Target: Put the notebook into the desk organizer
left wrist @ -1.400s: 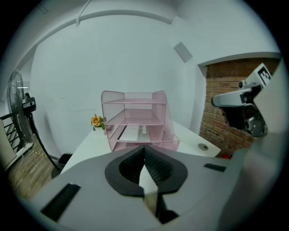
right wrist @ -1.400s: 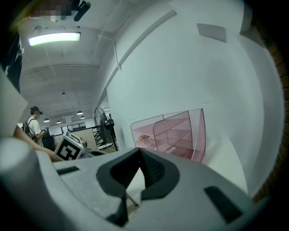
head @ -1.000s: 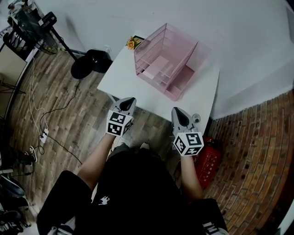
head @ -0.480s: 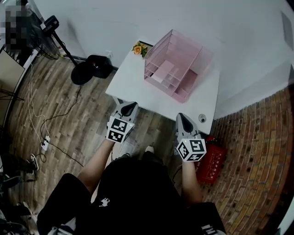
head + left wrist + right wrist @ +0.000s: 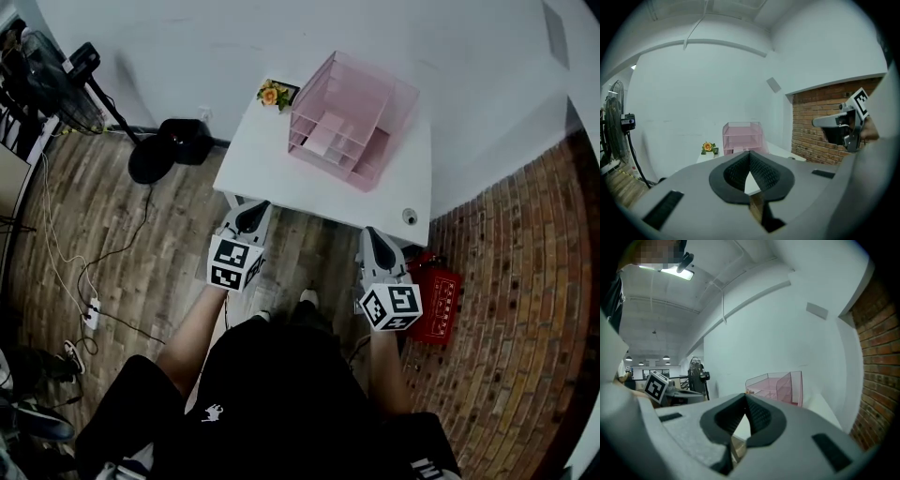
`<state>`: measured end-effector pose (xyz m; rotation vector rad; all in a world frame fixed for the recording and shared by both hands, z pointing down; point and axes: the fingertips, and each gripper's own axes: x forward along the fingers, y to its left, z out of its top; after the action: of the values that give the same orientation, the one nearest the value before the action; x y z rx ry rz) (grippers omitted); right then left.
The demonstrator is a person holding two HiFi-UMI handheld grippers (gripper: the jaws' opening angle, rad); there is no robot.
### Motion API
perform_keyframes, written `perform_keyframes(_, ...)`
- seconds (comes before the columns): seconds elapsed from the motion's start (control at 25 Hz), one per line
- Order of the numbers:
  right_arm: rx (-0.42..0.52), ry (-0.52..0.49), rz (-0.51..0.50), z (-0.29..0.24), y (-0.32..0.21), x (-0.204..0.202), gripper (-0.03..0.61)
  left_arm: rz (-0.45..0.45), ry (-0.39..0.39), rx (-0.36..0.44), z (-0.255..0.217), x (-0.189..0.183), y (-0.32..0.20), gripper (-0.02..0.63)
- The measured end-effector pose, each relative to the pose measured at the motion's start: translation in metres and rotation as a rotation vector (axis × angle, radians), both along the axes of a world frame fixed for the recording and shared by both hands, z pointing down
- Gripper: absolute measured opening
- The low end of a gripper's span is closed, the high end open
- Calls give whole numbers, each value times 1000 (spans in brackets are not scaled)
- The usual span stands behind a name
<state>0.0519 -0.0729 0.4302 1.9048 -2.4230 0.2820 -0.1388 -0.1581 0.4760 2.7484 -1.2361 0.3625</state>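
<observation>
The pink desk organizer [image 5: 349,120] stands on the white table [image 5: 272,169] near the wall. A pale flat thing [image 5: 324,141] lies in one of its trays; I cannot tell if it is the notebook. No other notebook shows. My left gripper [image 5: 251,217] and right gripper [image 5: 375,241] hang over the floor just short of the table's near edge, both shut and holding nothing. The organizer [image 5: 742,136] stands far ahead of the left gripper [image 5: 750,155] in the left gripper view. It also shows as the organizer [image 5: 777,387] beyond the right gripper [image 5: 746,400] in the right gripper view.
A small flower decoration [image 5: 272,94] sits at the table's far left corner and a small round object [image 5: 409,217] near its front right corner. A red box [image 5: 435,304] stands on the floor by the brick wall. A black stand base [image 5: 150,161] and cables lie to the left.
Both grippers have drawn back from the table's near edge and now hang over the floor. The table and organizer sit farther off in the head view.
</observation>
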Motion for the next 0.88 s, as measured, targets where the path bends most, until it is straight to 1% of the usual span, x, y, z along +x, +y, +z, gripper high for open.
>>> perform_keyframes(0.12,12,10,33,-7,15,-6,2,24,17,8,-7,-5,8,3)
perform_keyframes(0.44,33,30,110,-15,47,-14,2,92,39,71,-32,-8,28,3)
perform_keyframes(0.72,42,29,138,-16,60,-27,2,121,44,86,-36,-17,35,3)
perform_keyframes(0.88,41,30,147,-16,63,-29,2,123,42,77,-33,-21,36,3)
